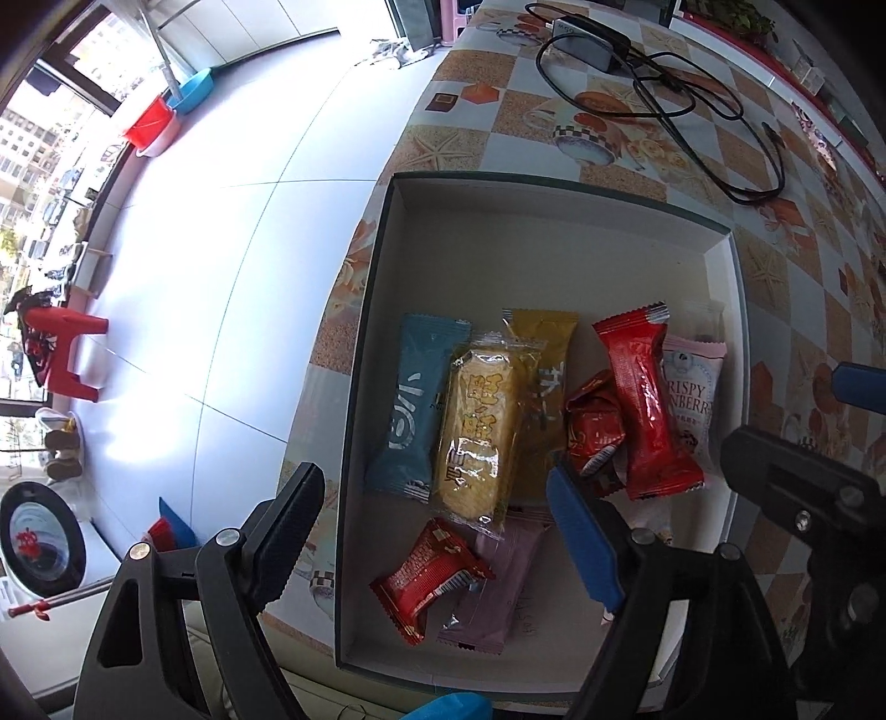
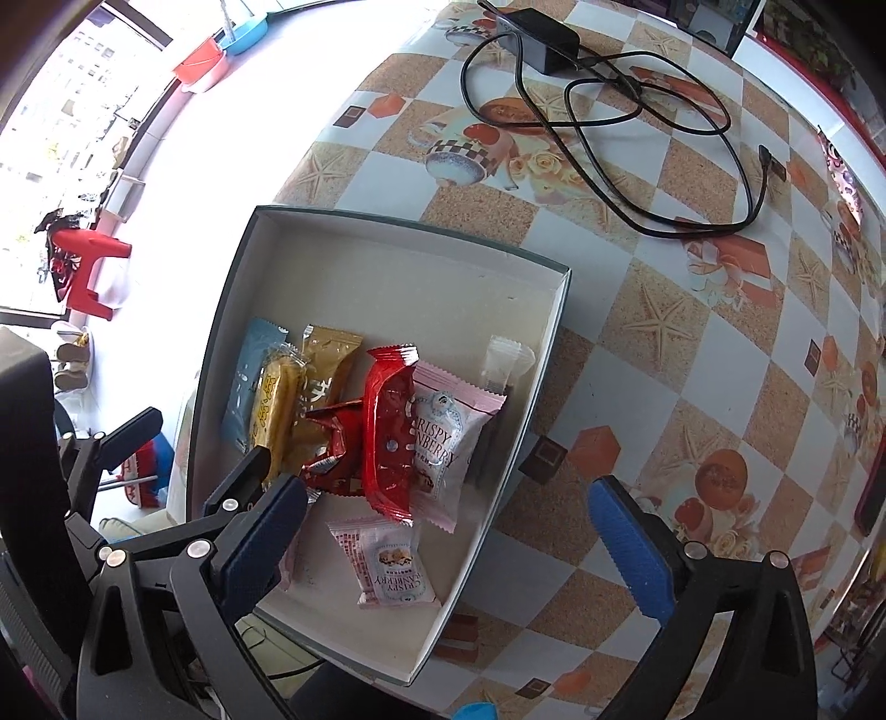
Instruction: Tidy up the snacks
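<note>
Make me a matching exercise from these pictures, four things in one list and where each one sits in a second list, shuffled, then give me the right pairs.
Things:
1. blue snack packet
2. long red snack packet
3. black charger
4. red stool

Places:
A. on the patterned tablecloth, outside the box
B. on the floor by the window
C. in the box, beside the pink cranberry packet
D. in the box, at the end of the row nearest the floor side

Pairs: 1-D, 2-C, 3-A, 4-B

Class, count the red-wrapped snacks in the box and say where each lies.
3: a long one beside the pink cranberry pack, a small one left of it, another nearest the camera. More may be hidden.
</note>
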Motion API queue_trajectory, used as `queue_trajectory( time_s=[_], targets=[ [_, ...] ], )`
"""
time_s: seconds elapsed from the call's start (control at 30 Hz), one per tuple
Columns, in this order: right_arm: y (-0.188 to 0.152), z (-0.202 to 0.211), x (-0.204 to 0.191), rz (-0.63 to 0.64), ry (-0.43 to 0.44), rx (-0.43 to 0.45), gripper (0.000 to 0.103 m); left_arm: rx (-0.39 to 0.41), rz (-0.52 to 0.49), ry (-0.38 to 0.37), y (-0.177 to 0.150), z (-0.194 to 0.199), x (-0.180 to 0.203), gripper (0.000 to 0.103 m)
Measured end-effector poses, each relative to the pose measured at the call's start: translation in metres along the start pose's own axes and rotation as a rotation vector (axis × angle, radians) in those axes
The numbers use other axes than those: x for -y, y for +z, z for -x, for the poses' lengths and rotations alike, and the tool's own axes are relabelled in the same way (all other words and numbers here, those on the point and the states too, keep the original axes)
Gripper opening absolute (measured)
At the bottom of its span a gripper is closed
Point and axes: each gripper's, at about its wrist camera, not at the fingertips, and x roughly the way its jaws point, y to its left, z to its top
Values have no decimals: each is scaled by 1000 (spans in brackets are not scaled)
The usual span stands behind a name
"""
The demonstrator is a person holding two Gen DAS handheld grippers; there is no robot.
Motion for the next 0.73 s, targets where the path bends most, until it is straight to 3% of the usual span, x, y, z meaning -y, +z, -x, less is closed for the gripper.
queue_trajectory(
  time_s=[0.57,0.73],
  targets=[
    [-11,2,-9,44,-11,-7,103,-8,1,-3,-11,11,5,85],
    [-13,1,-9,43,-10,-8,103,25,3,-19,-14,17,1,85]
  ],
)
